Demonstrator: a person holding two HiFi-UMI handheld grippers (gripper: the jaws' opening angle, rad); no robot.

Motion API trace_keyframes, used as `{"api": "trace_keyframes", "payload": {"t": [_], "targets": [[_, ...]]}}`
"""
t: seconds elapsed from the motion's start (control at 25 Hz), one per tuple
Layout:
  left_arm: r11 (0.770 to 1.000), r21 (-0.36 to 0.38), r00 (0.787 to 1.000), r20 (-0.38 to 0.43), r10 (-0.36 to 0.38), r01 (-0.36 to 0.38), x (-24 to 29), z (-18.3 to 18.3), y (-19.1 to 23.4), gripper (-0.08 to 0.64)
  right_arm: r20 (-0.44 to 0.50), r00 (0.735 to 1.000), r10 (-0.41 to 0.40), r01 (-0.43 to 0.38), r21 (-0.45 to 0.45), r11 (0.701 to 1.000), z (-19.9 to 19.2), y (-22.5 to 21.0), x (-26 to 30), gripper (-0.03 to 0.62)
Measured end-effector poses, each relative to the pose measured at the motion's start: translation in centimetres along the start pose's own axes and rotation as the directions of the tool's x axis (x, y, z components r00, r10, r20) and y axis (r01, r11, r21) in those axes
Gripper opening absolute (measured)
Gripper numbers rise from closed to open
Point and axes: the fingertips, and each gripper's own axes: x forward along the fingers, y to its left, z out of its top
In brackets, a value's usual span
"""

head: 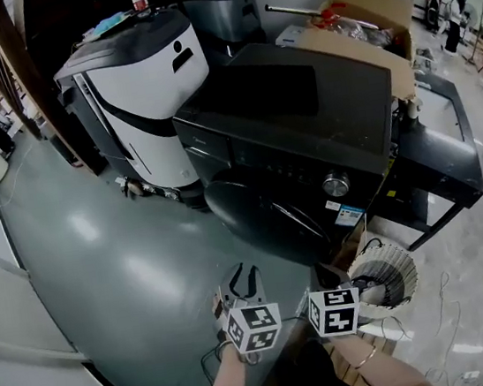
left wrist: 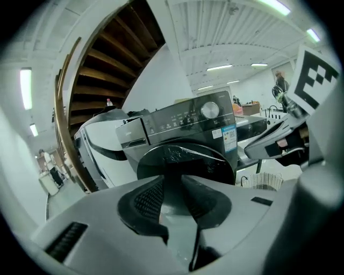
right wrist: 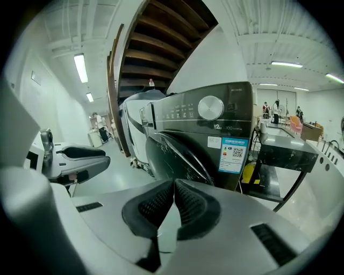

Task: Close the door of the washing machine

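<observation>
Both grippers short of the washer door, nothing held.
Head view: washing machine (head: 303,125) mid-frame, round door (head: 258,216) on its front. The left gripper (head: 246,276) and right gripper (head: 326,290) sit side by side at bottom centre, pointing up-frame at it, clear of it. Left gripper view: door (left wrist: 185,161) dead ahead, left gripper (left wrist: 171,185) part open, empty. Right gripper view: door (right wrist: 172,156) ahead, slightly left; right gripper (right wrist: 173,185) pads together, empty.

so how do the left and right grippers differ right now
The left gripper has its jaws slightly apart; right gripper has them together. The left gripper faces the washer head-on; the right gripper sees it more from the side. Both are empty and short of the washer.
</observation>
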Motion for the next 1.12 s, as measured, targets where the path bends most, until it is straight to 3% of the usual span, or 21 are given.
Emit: {"api": "trace_keyframes", "payload": {"t": [0.48, 0.8, 1.12], "targets": [[0.975, -0.197, 0.995, -0.035, 0.095, -0.100, -8.6, -4.2, 2.2, 0.054, 0.056, 0.981, 0.184, -0.177, -0.105, 0.979, 0.0, 6.2, -6.3, 0.008], [0.941, -0.306, 0.989, -0.042, 0.141, -0.147, -13.6, -5.7, 3.3, 0.038, 0.085, 0.963, 0.256, -0.241, -0.155, 0.958, 0.7, 8.8, -9.6, 0.006], [0.913, -0.363, 0.982, -0.039, 0.185, -0.186, -18.0, -6.8, 4.5, 0.038, 0.122, 0.941, 0.316, -0.291, -0.185, 0.939, 1.2, 11.3, -12.3, 0.005]]}}
